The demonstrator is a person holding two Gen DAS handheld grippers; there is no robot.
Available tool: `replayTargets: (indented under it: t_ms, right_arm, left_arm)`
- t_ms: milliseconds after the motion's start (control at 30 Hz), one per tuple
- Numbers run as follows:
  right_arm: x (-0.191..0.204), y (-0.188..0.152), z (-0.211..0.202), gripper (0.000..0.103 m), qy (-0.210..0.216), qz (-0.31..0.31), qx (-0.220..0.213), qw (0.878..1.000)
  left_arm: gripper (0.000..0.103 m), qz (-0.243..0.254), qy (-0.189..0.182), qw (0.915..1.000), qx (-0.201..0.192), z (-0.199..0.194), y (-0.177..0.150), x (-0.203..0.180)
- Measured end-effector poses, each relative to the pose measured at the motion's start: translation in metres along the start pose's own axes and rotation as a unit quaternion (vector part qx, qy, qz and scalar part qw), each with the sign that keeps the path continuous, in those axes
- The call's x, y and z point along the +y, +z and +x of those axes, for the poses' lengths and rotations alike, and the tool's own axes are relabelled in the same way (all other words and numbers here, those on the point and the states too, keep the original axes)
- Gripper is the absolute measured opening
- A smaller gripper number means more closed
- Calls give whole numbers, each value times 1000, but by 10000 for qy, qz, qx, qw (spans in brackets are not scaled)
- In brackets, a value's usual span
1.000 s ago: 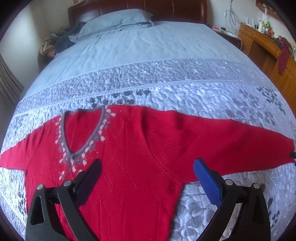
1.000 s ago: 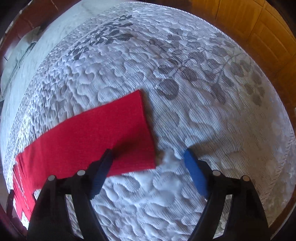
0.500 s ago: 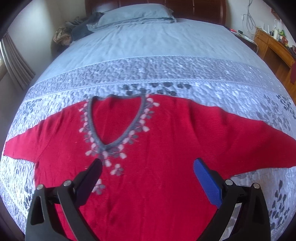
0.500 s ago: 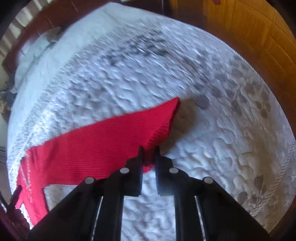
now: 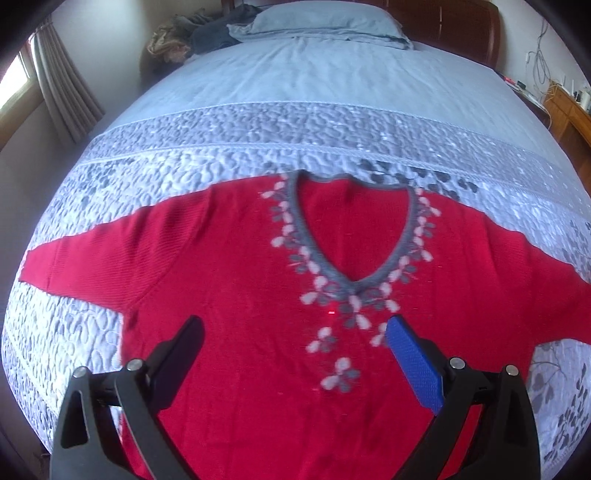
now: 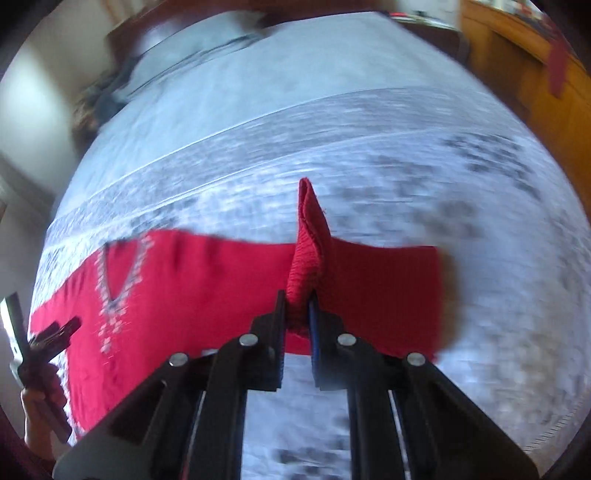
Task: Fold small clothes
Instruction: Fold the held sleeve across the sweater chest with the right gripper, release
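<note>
A red ribbed-knit sweater (image 5: 258,369) sleeve (image 6: 308,251) is being pinched by the closed right claw (image 6: 297,325); the left claw (image 5: 295,365) is being held wide apart above the sweater, gripping nothing.

Bright daylight, right view motion-blurred

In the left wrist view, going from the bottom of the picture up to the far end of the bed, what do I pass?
Left gripper, open → red sweater lying flat → its gray V-neck collar → patterned quilt band → plain blue bedspread → pillow → wooden headboard.
</note>
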State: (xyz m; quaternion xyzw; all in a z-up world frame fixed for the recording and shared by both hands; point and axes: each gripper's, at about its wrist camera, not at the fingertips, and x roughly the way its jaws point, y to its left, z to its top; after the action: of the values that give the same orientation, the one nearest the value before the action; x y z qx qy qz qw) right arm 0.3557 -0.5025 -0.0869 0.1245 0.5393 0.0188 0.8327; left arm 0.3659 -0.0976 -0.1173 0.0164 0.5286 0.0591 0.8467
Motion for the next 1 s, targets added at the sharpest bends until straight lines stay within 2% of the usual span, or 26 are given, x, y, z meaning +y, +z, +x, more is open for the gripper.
replayTargets:
  t_ms: [233, 333, 433, 567, 700, 767, 900, 1000]
  right_arm:
    - [139, -8, 62, 10, 767, -567, 378, 9947]
    - [178, -17, 89, 10, 1073, -669, 633, 9900]
    - [201, -29, 112, 12, 970, -828, 871, 9880]
    - [191, -42, 115, 27, 1087, -785, 1015, 9858]
    - [149, -47, 84, 27, 1277, -458, 729, 9881]
    - [126, -57, 66, 27, 1227, -355, 545, 9903]
    - [88, -92, 38, 27, 822, -535, 355, 9945]
    - [64, -115, 31, 27, 794, -477, 409, 9949]
  left_arm:
    - [99, -224, -137, 9996, 57, 0, 0, 41]
    - [99, -322, -344, 9988, 146, 2, -1, 48]
    - [99, -368, -536, 9976, 218, 3, -2, 47]
    - [99, -319, -969, 9940, 406, 6, -1, 33]
    - [98, -292, -1621, 9836, 734, 12, -3, 7]
    - [97, -276, -1966, 9756, 935, 18, -4, -11]
    - [83, -272, -2613, 9546, 1406, 35, -9, -49]
    - [77, -302, -2710, 9495, 1553, 47, -11, -65]
